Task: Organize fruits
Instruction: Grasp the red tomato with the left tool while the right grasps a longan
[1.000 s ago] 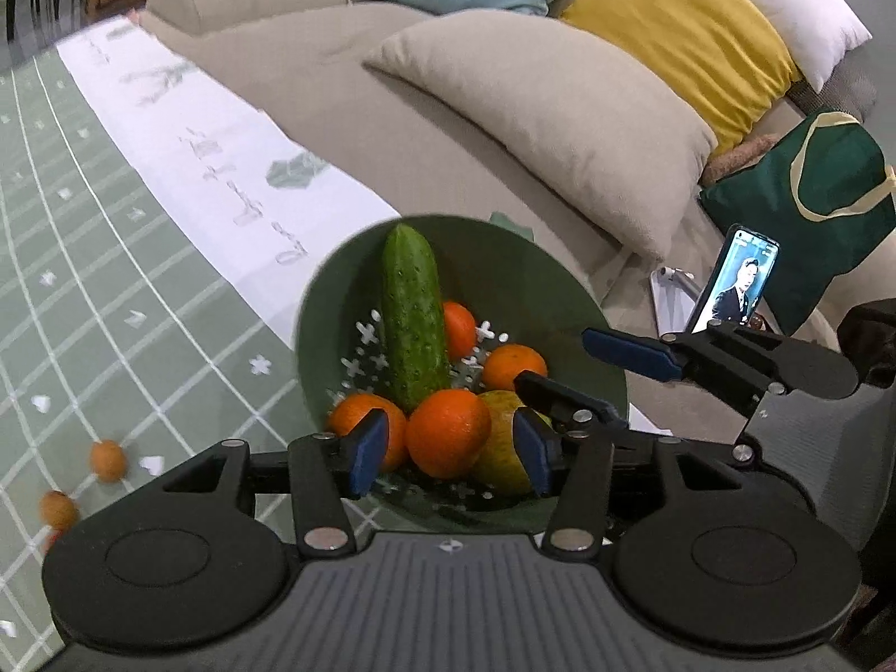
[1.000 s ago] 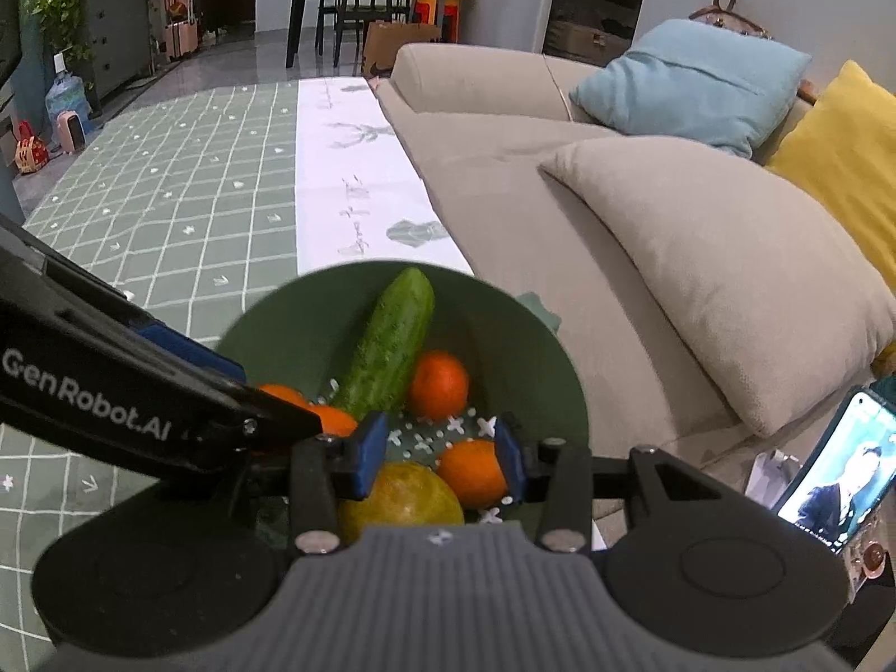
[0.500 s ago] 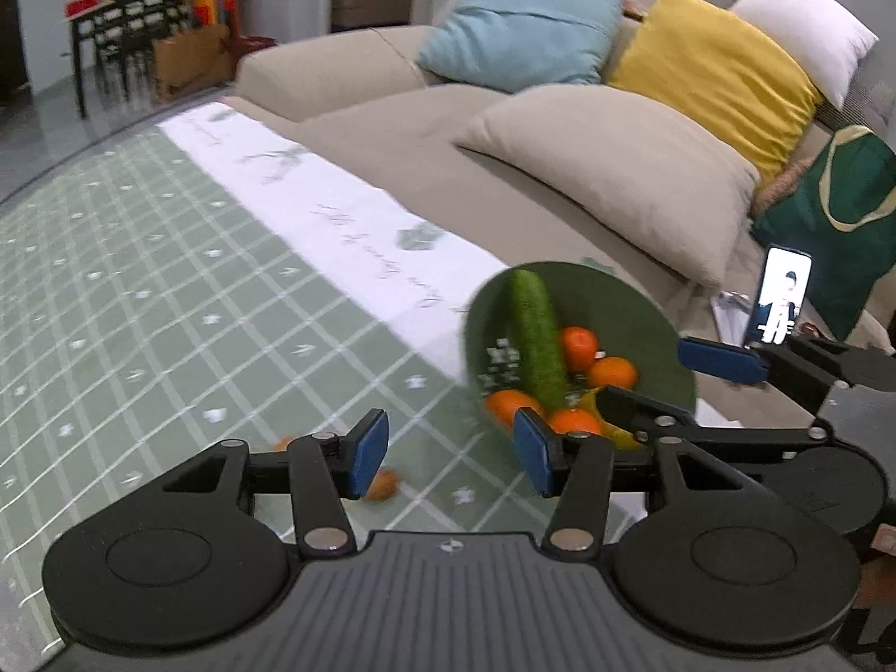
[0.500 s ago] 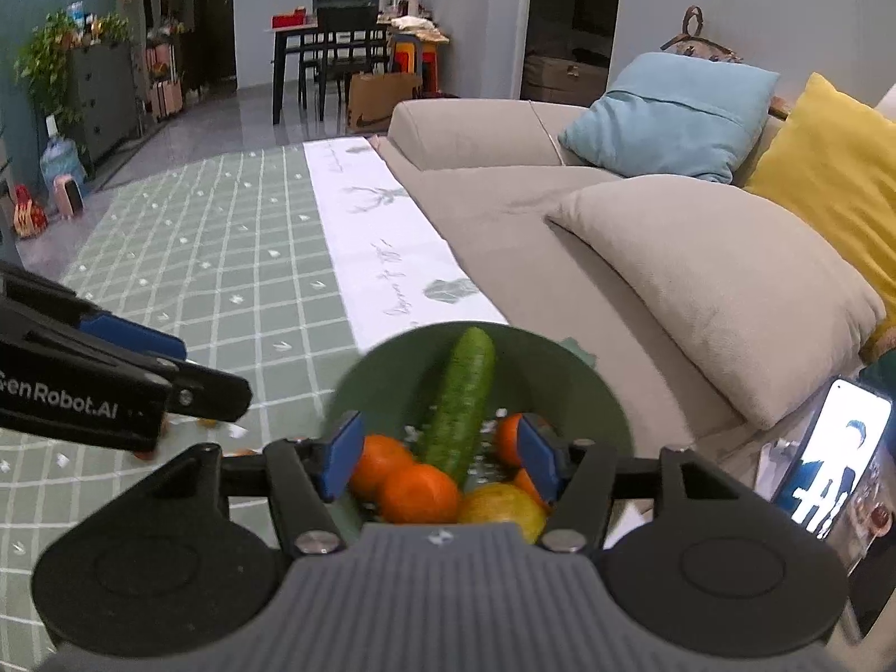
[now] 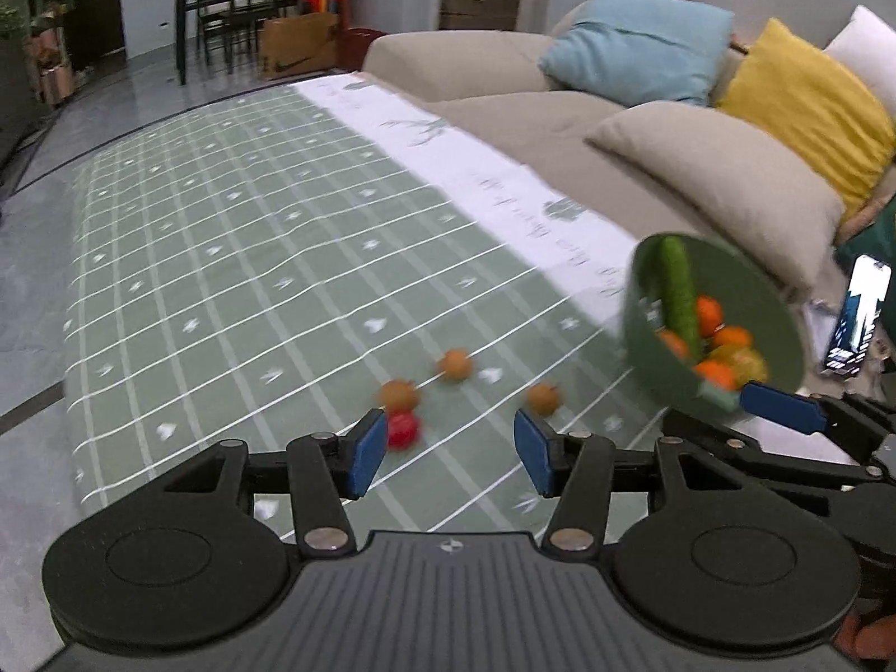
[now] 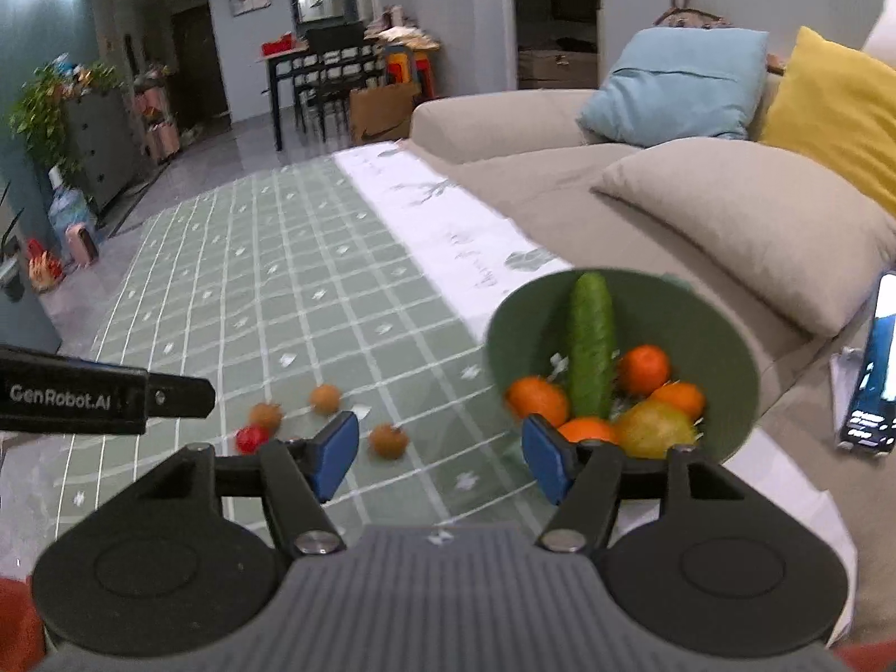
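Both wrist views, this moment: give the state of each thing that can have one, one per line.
Left claw: open, empty.
Right claw: open, empty, jaws just opened.
Green bowl: holding cucumber, oranges, a yellowish fruit.
Three brown fruits: loose on the mat.
Red fruit: loose on the mat.
Phone: screen lit.

- A pale green cloth with a white grid and small white motifs (image 5: pixel 252 257) covers the surface; a white printed strip (image 5: pixel 481 179) runs along its edge beside the beige sofa (image 6: pixel 560 190).
- Three small round brownish-orange fruits lie loose on the green cloth: one (image 5: pixel 455 364) farther out, one (image 5: pixel 399 395) nearer, one (image 5: pixel 543 399) to the side.
- A small round red fruit (image 5: pixel 404 430) lies just beside the nearer brownish one; contact cannot be judged through the blur.
- A round dark green colander bowl (image 6: pixel 728 347) sits at the cloth's edge by the white strip.
- A phone with a lit screen (image 6: pixel 873 369) stands propped near the bowl, on the sofa side.
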{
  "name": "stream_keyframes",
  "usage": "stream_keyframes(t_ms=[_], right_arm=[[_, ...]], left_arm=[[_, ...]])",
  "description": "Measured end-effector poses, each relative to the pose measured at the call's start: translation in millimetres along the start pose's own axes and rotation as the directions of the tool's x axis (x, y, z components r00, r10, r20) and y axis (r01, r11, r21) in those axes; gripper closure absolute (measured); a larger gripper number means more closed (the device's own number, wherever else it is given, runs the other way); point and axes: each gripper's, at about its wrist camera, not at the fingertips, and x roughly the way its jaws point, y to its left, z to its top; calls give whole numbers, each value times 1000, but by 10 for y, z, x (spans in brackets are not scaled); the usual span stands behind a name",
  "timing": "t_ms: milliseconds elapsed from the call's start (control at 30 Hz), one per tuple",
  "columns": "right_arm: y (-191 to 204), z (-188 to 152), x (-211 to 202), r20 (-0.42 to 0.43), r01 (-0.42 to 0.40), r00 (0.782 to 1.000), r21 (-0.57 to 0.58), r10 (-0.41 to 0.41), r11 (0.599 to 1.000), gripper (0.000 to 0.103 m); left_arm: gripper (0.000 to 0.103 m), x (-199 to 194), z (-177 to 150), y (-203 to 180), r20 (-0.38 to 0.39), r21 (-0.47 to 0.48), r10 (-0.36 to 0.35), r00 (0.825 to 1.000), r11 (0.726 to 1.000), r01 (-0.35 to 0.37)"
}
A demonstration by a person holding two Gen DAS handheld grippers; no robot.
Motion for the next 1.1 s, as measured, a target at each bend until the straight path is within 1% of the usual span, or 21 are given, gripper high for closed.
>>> stream_keyframes(t_ms=[33, 67, 133, 200, 367, 500, 567, 667, 833, 1100], right_arm=[[45, -36, 20, -4, -4, 1000, -15, 4, 1000, 45], [92, -69, 43, -10, -9, 1000, -30, 9, 1000, 50], [158, -114, 99, -27, -25, 999, -47, 24, 999, 54], [206, -150, 171, -46, -38, 998, -56, 35, 998, 55], [268, -177, 378, -77, -43, 996, -73, 37, 996, 66], [262, -148, 559, -88, -42, 995, -73, 35, 996, 67], [261, -127, 657, -93, -48, 995, -76, 41, 996, 71], [288, -109, 779, -91, -53, 995, -101, 44, 993, 71], [329, -86, 988, -85, -36, 996, -169, 22, 985, 71], [300, -77, 1215, -107, -34, 994, -168, 16, 985, 71]], left_arm=[[41, 15, -42, 49, 0, -11, 8, 1000, 1000, -8], [41, 34, -79, 101, -5, -28, 12, 1000, 1000, -12], [41, 79, -149, 198, -16, -67, 1, 1000, 998, -2], [41, 137, -191, 257, -29, -95, -4, 1000, 996, 2], [46, 287, -238, 333, -30, -124, 1, 1000, 992, -4], [47, 454, -237, 351, -40, -145, -8, 999, 989, 2], [47, 542, -241, 345, -48, -146, -8, 999, 989, 1], [48, 677, -232, 314, -59, -142, -6, 998, 990, -3], [48, 842, -204, 327, -63, -150, 11, 998, 988, -20], [48, 1020, -194, 359, -79, -151, 7, 997, 988, -19]])
